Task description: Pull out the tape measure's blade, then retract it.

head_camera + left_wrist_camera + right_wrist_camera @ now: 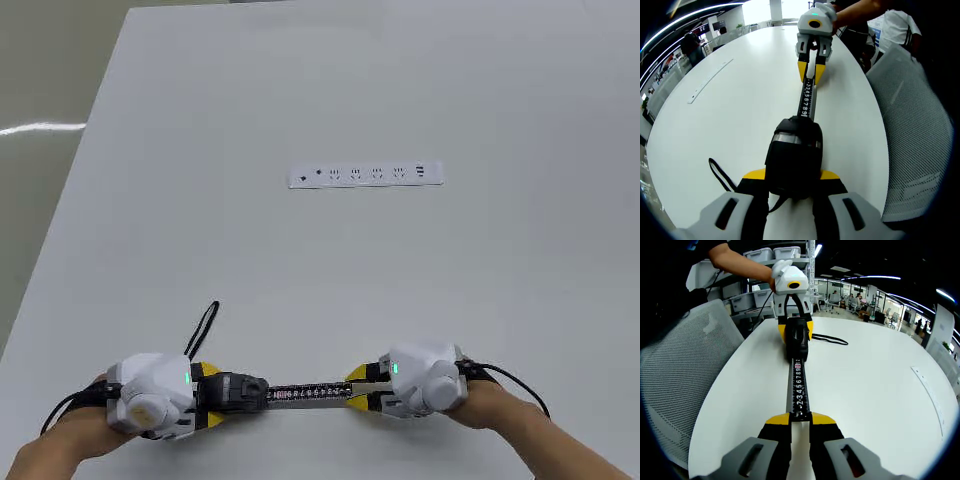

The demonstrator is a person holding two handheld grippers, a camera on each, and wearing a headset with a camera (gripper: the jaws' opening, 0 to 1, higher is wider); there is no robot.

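Along the near edge of the white table (300, 100), close to the person, the two grippers face each other with the tape measure (238, 392) stretched between them. The left gripper (210, 394) is clenched on the black case, one yellow-tipped jaw on each side of it. The left gripper view looks straight down over the top of the case (792, 155). The case rests on the table surface, towards the near left corner.

From its mouth the blade (308, 393) runs out in a straight line parallel to the near edge, lying low over the table, with its printed numbers facing up. The right gripper (358, 388) is pinched tight on the blade's free end. In the right gripper view the yellow jaw tips close around the strip just where the low numbers begin (798, 385). Only a short length of blade is drawn out, and the grippers stand near each other.

A black wrist strap (203, 328) trails from the case across the table, looping away from the near edge. Well apart from all this, around the middle of the table, a white power strip (366, 174) lies flat, parallel to the blade. A grey mesh chair (912, 125) stands just beyond the table's near edge. The person's hands hold the grippers from the outer sides, the left hand (70, 430) and the right hand (485, 400).
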